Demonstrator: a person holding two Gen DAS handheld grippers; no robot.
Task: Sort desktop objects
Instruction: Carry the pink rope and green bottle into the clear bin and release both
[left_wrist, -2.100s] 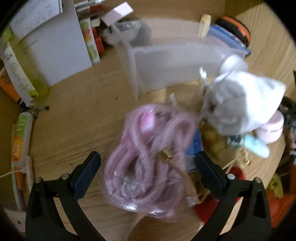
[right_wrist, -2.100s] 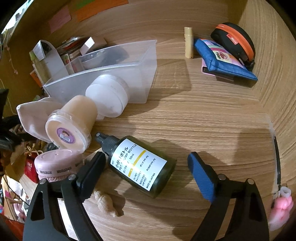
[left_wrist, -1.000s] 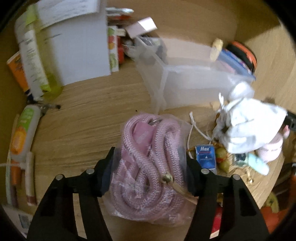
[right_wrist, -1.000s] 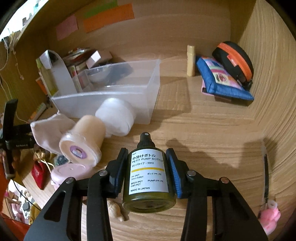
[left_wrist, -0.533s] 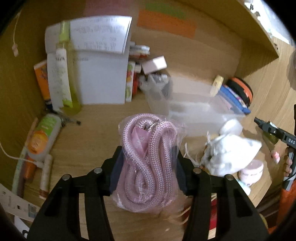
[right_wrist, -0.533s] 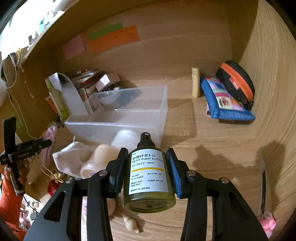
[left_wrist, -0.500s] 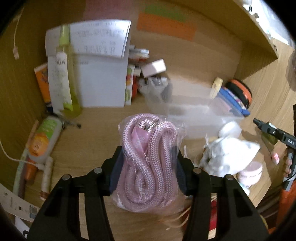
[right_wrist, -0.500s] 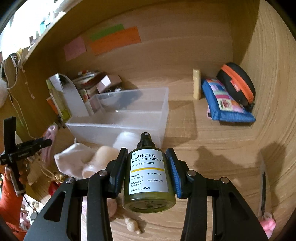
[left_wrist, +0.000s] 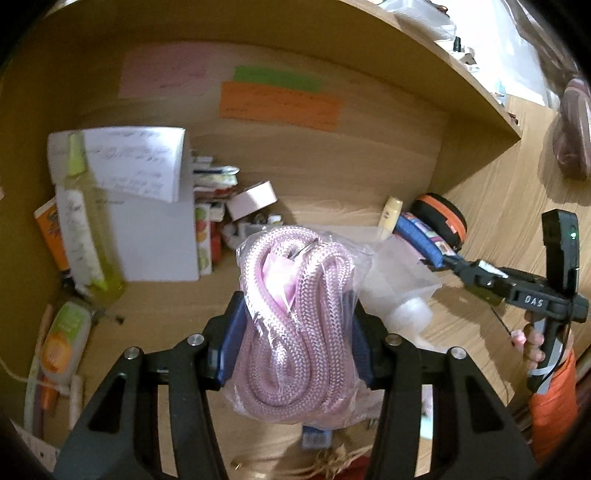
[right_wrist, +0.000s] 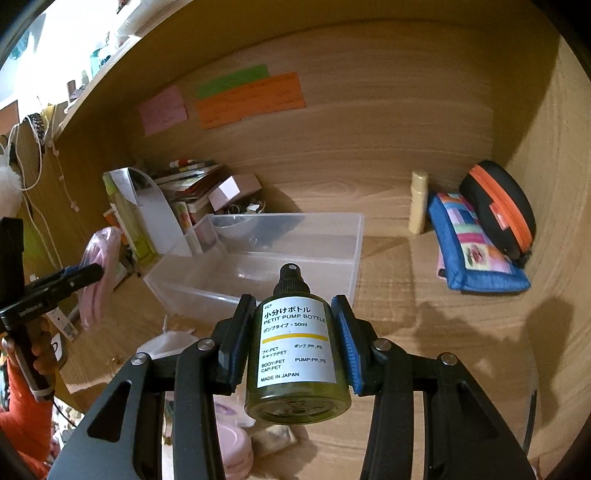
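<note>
Both hands are loaded and raised above the desk (right_wrist: 424, 295), so the step in hand looks like the carry toward a drop-off. The left gripper (left_wrist: 295, 332) is closed tight on a bagged pink rope (left_wrist: 295, 321), its blue pads pressing the plastic from both sides so the coils bulge above and below the grip. The right gripper (right_wrist: 295, 332) is clamped on a small green pump bottle (right_wrist: 295, 343), held around its labelled body with the black nozzle pointing away from the camera. Straight ahead of the bottle sits a clear plastic bin (right_wrist: 258, 258), open at the top; it appears to hold nothing except something dark at its far end, though the haze of the plastic makes that hard to judge. The bin is the likely target for at least 1 of the 2 items. The next move calls for bringing the bottle forward over the near wall and lowering it before the jaws part, while the soft bag needs a low release so the rope does not spill over the rim.
</note>
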